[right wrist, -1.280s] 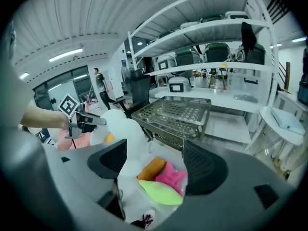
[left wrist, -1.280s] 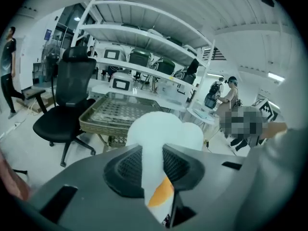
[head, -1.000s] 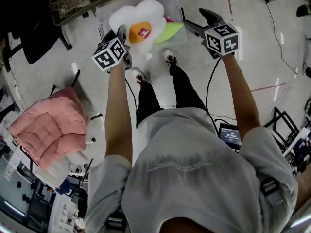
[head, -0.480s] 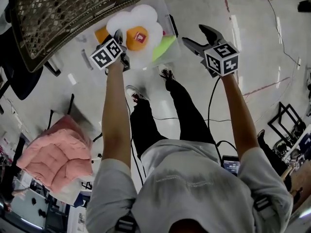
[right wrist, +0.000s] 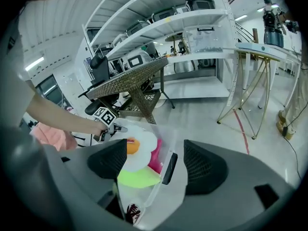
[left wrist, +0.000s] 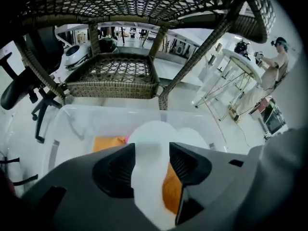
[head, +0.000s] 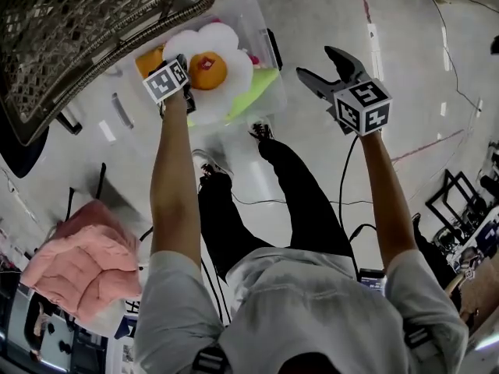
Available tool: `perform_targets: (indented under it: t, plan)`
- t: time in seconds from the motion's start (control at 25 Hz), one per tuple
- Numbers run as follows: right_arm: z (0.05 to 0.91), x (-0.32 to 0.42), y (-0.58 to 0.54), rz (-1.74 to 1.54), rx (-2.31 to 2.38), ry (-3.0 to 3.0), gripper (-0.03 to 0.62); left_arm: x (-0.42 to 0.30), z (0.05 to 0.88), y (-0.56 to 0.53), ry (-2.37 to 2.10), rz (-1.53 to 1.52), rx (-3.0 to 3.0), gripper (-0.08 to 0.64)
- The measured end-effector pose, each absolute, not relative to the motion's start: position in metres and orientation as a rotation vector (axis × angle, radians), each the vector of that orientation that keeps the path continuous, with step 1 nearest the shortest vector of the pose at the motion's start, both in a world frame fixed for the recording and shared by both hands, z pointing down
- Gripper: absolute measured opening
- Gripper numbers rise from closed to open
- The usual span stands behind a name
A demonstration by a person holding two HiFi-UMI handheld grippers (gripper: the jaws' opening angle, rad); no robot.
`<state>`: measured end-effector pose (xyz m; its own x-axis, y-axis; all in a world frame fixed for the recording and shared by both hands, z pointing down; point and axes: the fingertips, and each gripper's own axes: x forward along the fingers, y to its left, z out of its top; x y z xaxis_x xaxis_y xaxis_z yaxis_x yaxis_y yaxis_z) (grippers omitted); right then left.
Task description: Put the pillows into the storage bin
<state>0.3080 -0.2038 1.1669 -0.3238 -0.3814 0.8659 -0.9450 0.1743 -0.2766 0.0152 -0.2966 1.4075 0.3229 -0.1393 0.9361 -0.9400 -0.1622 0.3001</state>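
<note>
Four pillows lie in the clear plastic storage bin [head: 274, 92], which stands on the pale floor [head: 405, 22] just beside a brown wicker frame [head: 78, 29]. On top is the white flower-shaped pillow with an orange centre [head: 230, 53], spread over most of the bin's middle. A lime-green pillow [head: 257, 84] shows from under it toward the bin's near right corner. A pink pillow [head: 252, 57] peeks out along the right wall, and an orange pillow [head: 148, 59] sits at the left end.

The left claw [head: 187, 80] points steeply down into the bin at the flower pillow's left side. Its jaws have just been opening, and a white petal runs up between them with part of the orange centre beside the right pad. The jaws stand apart and do not pinch the petal.

The right claw [head: 316, 62] hangs above the floor past the bin's right wall, well apart from every pillow. Its jaws are spread wide with nothing between them.

A pink quilted cushion [head: 74, 267] lies away from the bin, behind the person's left arm.
</note>
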Motion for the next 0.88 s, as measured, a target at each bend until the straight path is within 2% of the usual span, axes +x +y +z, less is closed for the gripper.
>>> perform_targets:
  t: [0.12,0.36,0.6,0.88]
  plan:
    - [1.161,0.315,-0.209,1.103,1.251,-1.821,0.367,0.009,1.402,-0.296,-1.057,1.004,1.561,0.291]
    - [1.13,0.296,-0.238,1.038,1.177,-1.869,0.368,-0.026,1.355,-0.297,-1.116,0.926,1.558,0.287]
    - [1.093,0.258,-0.284,0.937,1.043,-2.002,0.368,-0.092,1.275,-0.294,-1.294,0.811,1.511,0.25]
    - [0.995,0.158,-0.358,0.748,0.903,-2.196,0.368,-0.203,1.116,-0.299,-1.535,0.641,1.625,0.143]
